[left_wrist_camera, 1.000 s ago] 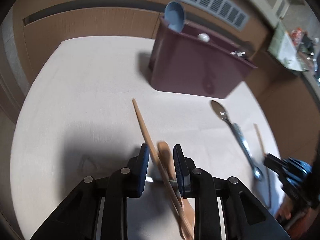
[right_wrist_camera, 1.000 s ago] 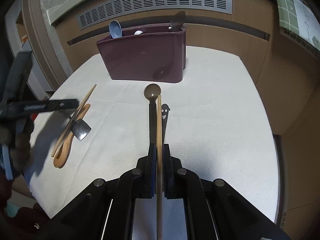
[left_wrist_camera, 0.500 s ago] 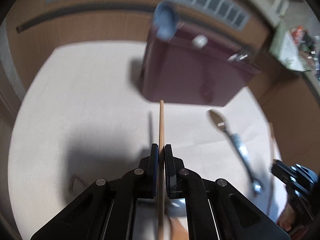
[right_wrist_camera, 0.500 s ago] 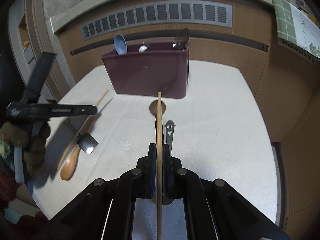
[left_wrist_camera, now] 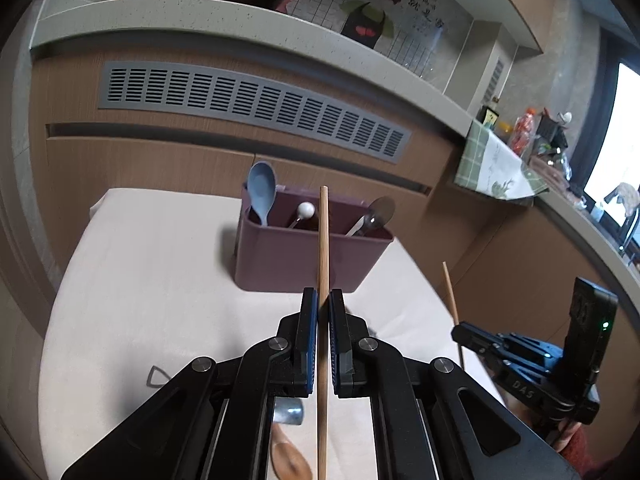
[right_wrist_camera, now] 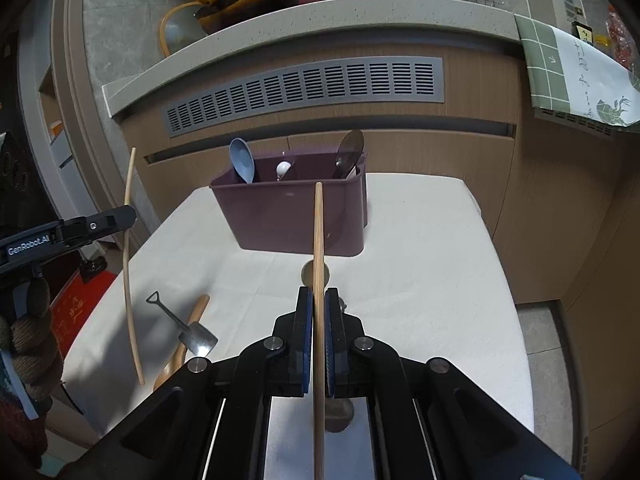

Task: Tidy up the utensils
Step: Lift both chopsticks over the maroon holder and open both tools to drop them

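The left chopstick (left_wrist_camera: 323, 248) was clamped between the closed fingers of the left gripper (left_wrist_camera: 323, 304), held off the table (left_wrist_camera: 132, 280) and pointing toward the maroon utensil holder (left_wrist_camera: 304, 256). The right chopstick (right_wrist_camera: 318, 240) sat pinched the same way in the right gripper (right_wrist_camera: 318, 304), aimed at the holder too. Neither tip had reached the rim, so both chopsticks looked yet to be dropped in. Inside the holder already stood a blue spoon (left_wrist_camera: 261, 192), a white-tipped utensil (left_wrist_camera: 306, 211) and a metal spoon (left_wrist_camera: 374, 216). In front of the holder, on the table, a wooden spoon (right_wrist_camera: 188, 340), a small shovel-shaped spoon (right_wrist_camera: 192, 332) and a dark spoon (right_wrist_camera: 308, 274) were left to collect.
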`<state>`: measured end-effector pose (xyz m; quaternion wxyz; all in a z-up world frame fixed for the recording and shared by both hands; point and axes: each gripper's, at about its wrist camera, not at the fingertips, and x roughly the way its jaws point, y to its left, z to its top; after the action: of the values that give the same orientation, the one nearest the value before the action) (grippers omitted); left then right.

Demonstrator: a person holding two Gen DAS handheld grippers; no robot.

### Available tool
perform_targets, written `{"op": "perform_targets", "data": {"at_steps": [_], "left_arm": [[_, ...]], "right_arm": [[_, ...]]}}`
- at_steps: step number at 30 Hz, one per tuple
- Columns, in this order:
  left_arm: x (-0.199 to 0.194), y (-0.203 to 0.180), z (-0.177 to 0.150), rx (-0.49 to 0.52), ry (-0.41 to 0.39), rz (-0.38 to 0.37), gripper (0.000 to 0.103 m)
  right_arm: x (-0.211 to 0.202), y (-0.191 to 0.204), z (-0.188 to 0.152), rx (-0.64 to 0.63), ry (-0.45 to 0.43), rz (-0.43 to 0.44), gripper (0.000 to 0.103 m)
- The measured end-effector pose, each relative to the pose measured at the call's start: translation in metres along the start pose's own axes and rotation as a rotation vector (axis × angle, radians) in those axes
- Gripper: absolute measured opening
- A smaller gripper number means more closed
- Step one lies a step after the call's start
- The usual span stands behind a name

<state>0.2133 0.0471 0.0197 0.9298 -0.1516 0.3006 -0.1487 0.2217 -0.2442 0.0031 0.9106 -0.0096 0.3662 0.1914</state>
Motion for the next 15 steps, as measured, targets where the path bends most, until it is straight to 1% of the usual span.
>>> {"op": "perform_targets", "data": {"at_steps": [1,3,4,7,9,10,12,13,15], "left_arm": [[-0.001,-0.002,0.005,0.002,-0.007,-0.005,0.006],[-0.007,-0.011,0.022,0.019,-0.054,-0.019,0.006],[-0.011,-0.016,0.036,0.026,-0.091,-0.029,0.006],[-0.030,-0.028,0.091,0.025,-0.244,-0.074,0.006],[-0.034,-0.033,0.116,0.046,-0.327,-0.072,0.006],[-0.035,-0.035,0.130,0.058,-0.377,-0.063,0.006],[-0.031,-0.032,0.145,0.059,-0.433,-0.063,0.006],[-0.027,-0.030,0.150,0.056,-0.447,-0.067,0.006],[-0.014,-0.023,0.158,0.053,-0.486,-0.047,0.006]], "right_arm": [[-0.001,0.001,0.005,-0.005,-0.011,-0.010,0.004],[-0.009,0.004,0.020,-0.017,-0.065,-0.030,0.004],[-0.017,0.007,0.036,-0.023,-0.120,-0.041,0.004],[-0.045,0.014,0.097,-0.053,-0.326,-0.066,0.004],[-0.055,0.012,0.132,-0.020,-0.430,-0.082,0.004],[-0.057,0.011,0.147,-0.001,-0.473,-0.072,0.004],[-0.054,0.010,0.165,0.026,-0.535,-0.058,0.004],[-0.048,0.009,0.171,0.039,-0.551,-0.060,0.004],[-0.032,0.008,0.178,0.071,-0.566,-0.058,0.004]]}}
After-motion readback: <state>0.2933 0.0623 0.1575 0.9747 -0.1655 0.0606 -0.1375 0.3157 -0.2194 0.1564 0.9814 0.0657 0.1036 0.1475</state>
